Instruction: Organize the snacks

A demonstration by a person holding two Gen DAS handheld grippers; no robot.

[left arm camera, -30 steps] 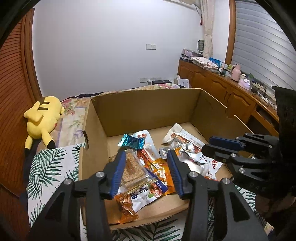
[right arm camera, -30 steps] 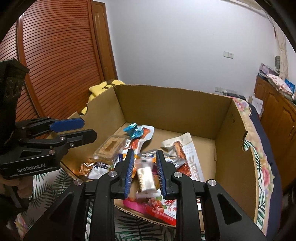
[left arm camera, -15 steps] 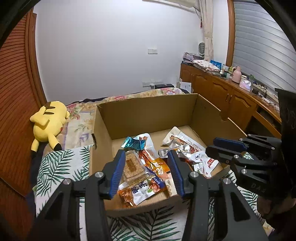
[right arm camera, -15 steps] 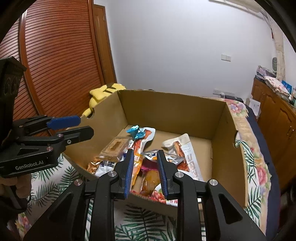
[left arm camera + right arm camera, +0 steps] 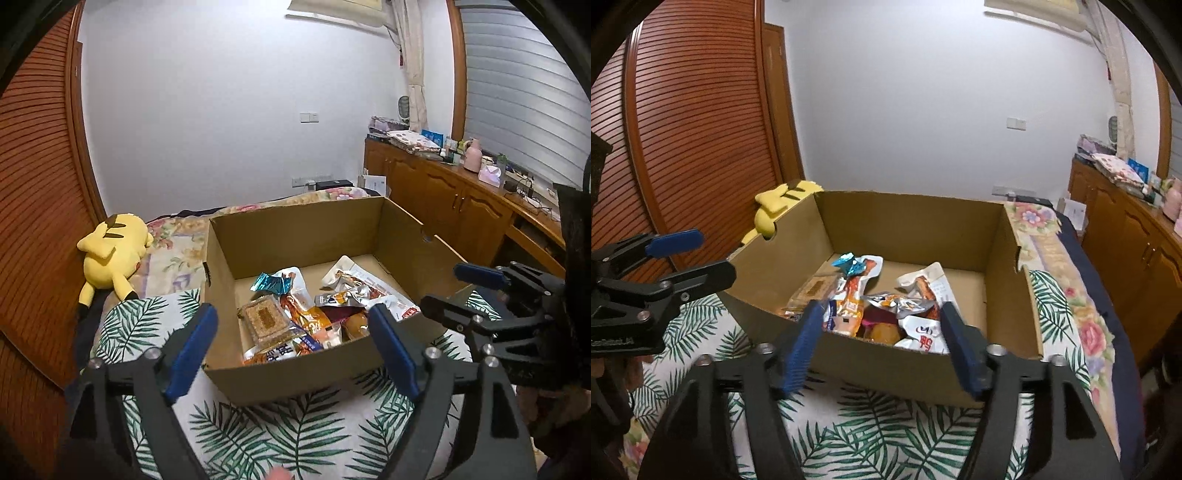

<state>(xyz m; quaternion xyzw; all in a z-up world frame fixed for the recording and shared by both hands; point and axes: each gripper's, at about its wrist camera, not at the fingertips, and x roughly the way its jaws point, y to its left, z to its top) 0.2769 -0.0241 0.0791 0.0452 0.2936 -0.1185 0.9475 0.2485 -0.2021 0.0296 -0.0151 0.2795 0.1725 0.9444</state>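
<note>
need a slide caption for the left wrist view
Open left tool before a cardboard box of snack packets on a leaf-print bedspread.

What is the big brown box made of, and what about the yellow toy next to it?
The box looks like plain matte cardboard: brown, with thin cut edges and folded corners. The yellow toy looks like soft plush fabric, fuzzy and floppy where it lies on the bed; what fills it can't be seen.

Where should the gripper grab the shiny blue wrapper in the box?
Probably by its twisted end, coming down from above. The blue wrapper lies on top of the other packets near the back of the box, so nothing covers it. Its crinkled end sticks up, a thin bit that open jaws can pinch across.
</note>
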